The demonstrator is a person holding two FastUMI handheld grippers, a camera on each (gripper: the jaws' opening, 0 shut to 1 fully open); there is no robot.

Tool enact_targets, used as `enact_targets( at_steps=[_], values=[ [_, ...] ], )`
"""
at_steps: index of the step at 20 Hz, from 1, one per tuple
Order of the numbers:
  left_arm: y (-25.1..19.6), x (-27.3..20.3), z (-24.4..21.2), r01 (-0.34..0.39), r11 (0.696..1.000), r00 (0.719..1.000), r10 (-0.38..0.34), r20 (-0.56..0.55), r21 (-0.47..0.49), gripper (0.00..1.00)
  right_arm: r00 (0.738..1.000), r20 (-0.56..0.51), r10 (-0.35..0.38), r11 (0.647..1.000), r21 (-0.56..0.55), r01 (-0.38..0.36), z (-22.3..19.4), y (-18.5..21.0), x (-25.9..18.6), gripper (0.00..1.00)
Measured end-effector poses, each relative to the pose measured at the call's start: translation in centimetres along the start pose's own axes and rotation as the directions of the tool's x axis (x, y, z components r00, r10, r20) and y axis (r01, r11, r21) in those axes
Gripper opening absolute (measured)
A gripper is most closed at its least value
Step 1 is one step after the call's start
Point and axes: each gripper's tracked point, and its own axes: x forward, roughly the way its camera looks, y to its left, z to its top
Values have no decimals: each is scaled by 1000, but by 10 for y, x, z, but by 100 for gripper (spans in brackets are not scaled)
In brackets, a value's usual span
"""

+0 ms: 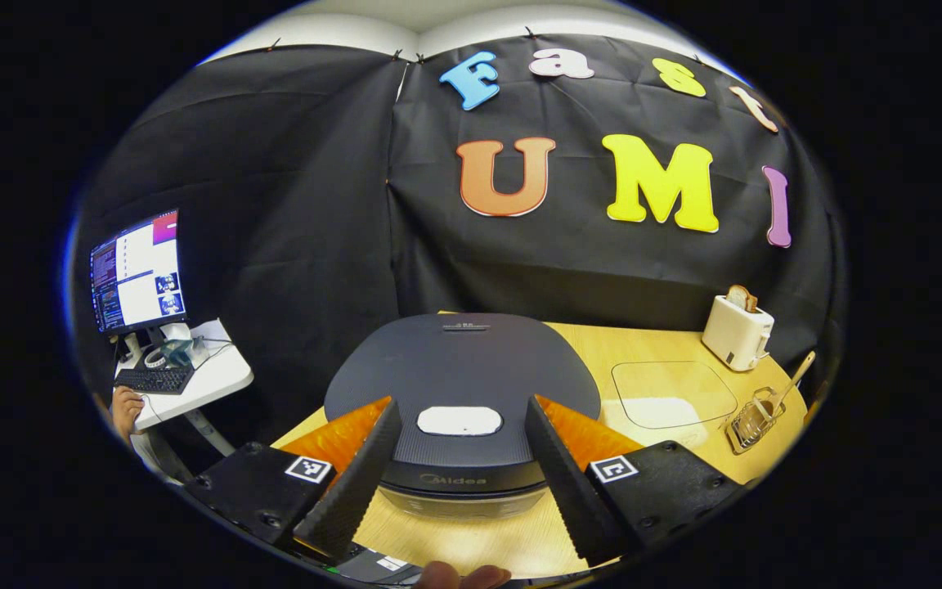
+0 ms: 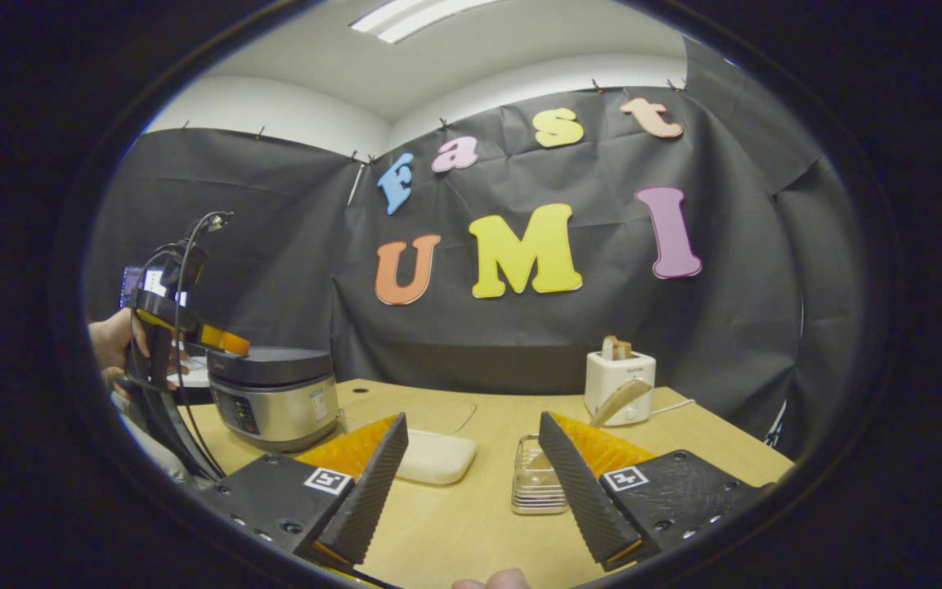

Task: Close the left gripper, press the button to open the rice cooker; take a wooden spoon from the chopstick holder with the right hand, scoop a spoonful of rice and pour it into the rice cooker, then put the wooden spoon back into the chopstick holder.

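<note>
In the left gripper view, the left gripper (image 1: 461, 466) hangs over the near edge of the cooker (image 1: 463, 384), its fingers spread wide and holding nothing. The cooker's lid is down, and the pale button (image 1: 459, 420) on it lies between the two fingers, untouched. The cooker stands on the table (image 1: 602, 343). To its right lies a clear tray of rice (image 1: 671, 397). Farther right, near the table's edge, is the wire holder (image 1: 753, 419) with the spoon (image 1: 794, 378) leaning out of it. The toaster (image 1: 737, 331) stands at the far right by the wall. Off to the left, a monitor (image 1: 137, 274) and keyboard (image 1: 154, 379) sit on a side desk.

In the right gripper view, the right gripper (image 2: 471, 474) is low over the table (image 2: 471, 523), fingers wide apart and empty. The holder (image 2: 538, 484) stands just beyond its right finger, the spoon (image 2: 620, 401) slanting up from it toward the toaster (image 2: 620, 384). The rice (image 2: 437, 456) is beyond the left finger. At far left the cooker (image 2: 275, 397) is closed, with a hand (image 2: 115, 348) holding the left gripper (image 2: 222, 339) over its lid.
</note>
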Motion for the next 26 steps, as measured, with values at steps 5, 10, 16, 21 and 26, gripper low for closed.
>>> enact_targets(
  at_steps=[5,10,16,21,26],
  values=[
    [-1,3,-6,31,999,999,-32,30,32,99,1000,-16,-2,1000,13,2,-6,-4,1,95],
    [2,2,-7,23,1000,999,-24,47,21,96,1000,-27,-13,1000,17,13,-7,-7,1,95],
    [8,-4,11,-37,999,994,39,105,-15,98,998,1,-62,998,-7,62,9,-16,2,95],
    [-7,-40,50,-43,999,967,40,250,8,98,991,70,-115,993,7,115,36,-21,0,95],
    [-65,-80,54,40,998,947,-50,318,39,98,982,141,-129,992,16,128,69,-10,-5,95]
  ],
)
